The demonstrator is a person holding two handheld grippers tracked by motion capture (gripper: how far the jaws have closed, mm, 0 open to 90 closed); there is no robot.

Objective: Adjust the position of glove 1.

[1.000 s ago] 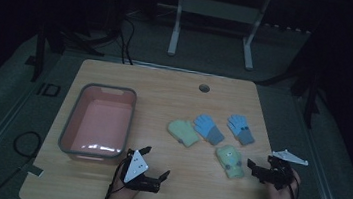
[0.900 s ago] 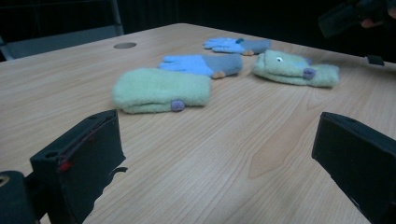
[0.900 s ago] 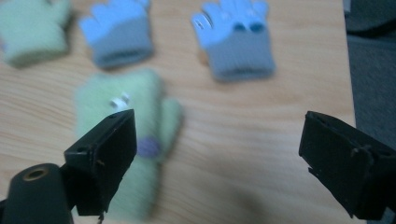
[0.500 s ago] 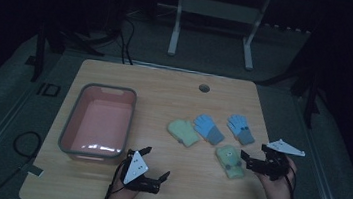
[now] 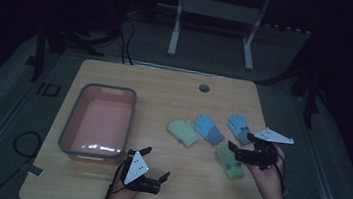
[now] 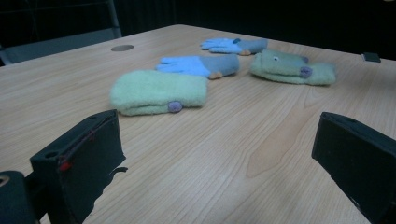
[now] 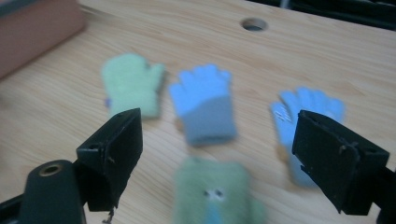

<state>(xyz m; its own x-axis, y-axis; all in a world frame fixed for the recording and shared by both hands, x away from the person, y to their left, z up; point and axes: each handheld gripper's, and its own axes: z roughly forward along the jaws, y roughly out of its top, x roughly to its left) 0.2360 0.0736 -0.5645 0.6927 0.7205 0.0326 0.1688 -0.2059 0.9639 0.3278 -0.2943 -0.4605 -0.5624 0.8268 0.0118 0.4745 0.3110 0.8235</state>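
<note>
Near the table's left edge stands a pink tub (image 5: 97,120). The left gripper (image 5: 153,166) rests at the front edge, jaws wide apart. The right gripper (image 5: 237,153), jaws also apart, hovers above a green mitten (image 5: 229,162) near the front-right corner.

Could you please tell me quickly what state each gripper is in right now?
Left gripper: open, holding nothing, low over the table.
Right gripper: open, holding nothing, above the green mitten with eyes.

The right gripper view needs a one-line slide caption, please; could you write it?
Open right gripper above a green mitten, with three more gloves on the wooden table.
</note>
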